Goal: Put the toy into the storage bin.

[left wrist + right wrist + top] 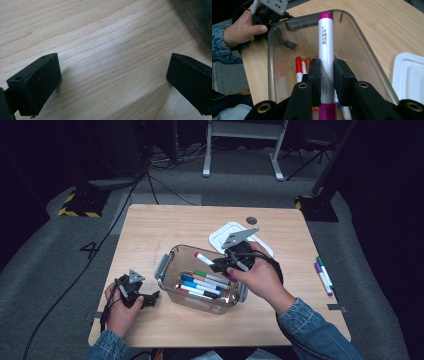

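right gripper [327, 75]: clamped on a white marker with a magenta cap [326, 52], held over the clear plastic box [172, 257], above its far right part
left gripper [112, 82]: jaws wide apart, nothing between them, resting on the table [150, 227] near its front left corner
clear plastic box: middle of the table toward the front edge, several markers [202, 285] lying inside
white lid [225, 234]: just behind the box
two loose markers [324, 274]: by the right edge
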A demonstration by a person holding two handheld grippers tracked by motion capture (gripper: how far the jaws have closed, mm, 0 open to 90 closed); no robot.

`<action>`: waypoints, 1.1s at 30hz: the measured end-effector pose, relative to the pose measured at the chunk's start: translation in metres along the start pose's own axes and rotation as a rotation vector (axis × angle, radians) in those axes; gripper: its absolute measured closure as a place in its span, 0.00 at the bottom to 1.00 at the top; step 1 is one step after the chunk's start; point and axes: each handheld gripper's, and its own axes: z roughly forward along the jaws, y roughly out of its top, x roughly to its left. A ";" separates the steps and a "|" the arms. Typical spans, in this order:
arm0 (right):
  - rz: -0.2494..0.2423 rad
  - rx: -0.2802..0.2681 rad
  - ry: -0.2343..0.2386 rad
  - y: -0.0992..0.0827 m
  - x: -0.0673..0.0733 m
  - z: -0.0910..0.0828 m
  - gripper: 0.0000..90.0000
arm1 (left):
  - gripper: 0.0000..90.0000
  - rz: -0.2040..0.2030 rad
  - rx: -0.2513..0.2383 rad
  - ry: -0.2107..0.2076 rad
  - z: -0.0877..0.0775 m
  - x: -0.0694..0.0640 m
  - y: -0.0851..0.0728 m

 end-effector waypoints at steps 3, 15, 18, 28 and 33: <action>-0.021 0.007 0.018 0.005 0.005 0.012 0.86 | 0.00 0.000 0.000 0.000 0.000 0.000 0.000; -0.090 0.087 0.086 0.011 0.017 0.059 0.86 | 0.00 0.000 0.000 0.000 0.000 0.000 0.000; -0.096 0.101 0.097 0.011 0.018 0.065 0.86 | 0.00 0.000 0.000 0.000 0.000 0.000 0.000; -0.119 0.201 0.140 0.006 0.024 0.100 0.86 | 0.00 0.000 0.000 0.000 0.000 0.000 0.000; -0.131 0.245 0.159 0.001 0.027 0.113 0.86 | 0.00 0.000 0.000 0.000 0.000 0.000 0.000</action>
